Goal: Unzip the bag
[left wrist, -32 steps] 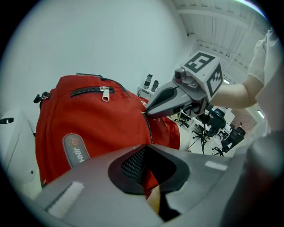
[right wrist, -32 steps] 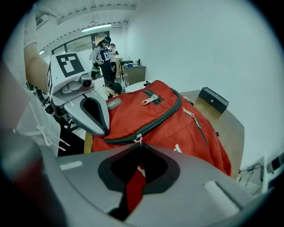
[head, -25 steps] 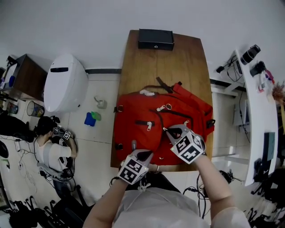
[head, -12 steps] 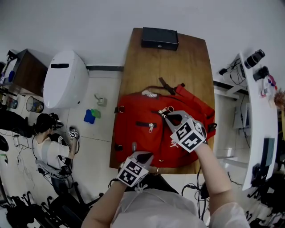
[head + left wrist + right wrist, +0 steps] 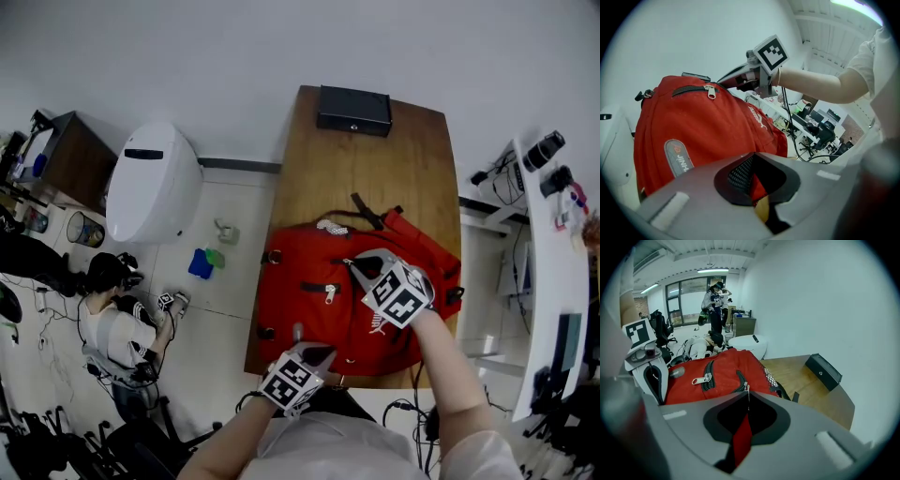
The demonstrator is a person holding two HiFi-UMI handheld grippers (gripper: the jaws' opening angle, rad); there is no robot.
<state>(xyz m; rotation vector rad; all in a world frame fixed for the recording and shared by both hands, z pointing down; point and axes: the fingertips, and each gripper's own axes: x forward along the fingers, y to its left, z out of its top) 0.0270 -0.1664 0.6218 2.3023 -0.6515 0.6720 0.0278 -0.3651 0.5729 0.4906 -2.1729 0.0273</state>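
A red backpack (image 5: 319,272) lies flat on the wooden table (image 5: 375,169). My left gripper (image 5: 305,343) is at the bag's near bottom edge; in the left gripper view the gripper (image 5: 757,197) is shut on red fabric of the bag (image 5: 703,126). My right gripper (image 5: 356,265) is over the upper middle of the bag. In the right gripper view the gripper (image 5: 743,427) is shut on a red tab that hangs from a metal zipper pull (image 5: 746,387). The front pocket's zipper pull (image 5: 329,295) lies loose, its pocket zipped.
A black box (image 5: 353,111) sits at the table's far end. A white bin (image 5: 150,183) and a person sitting on the floor (image 5: 117,328) are to the left. A side desk with cameras (image 5: 548,216) runs along the right.
My right gripper has moved from the bag's lower right up to the zipper pulls near its top. The left gripper has stayed at the bottom edge.
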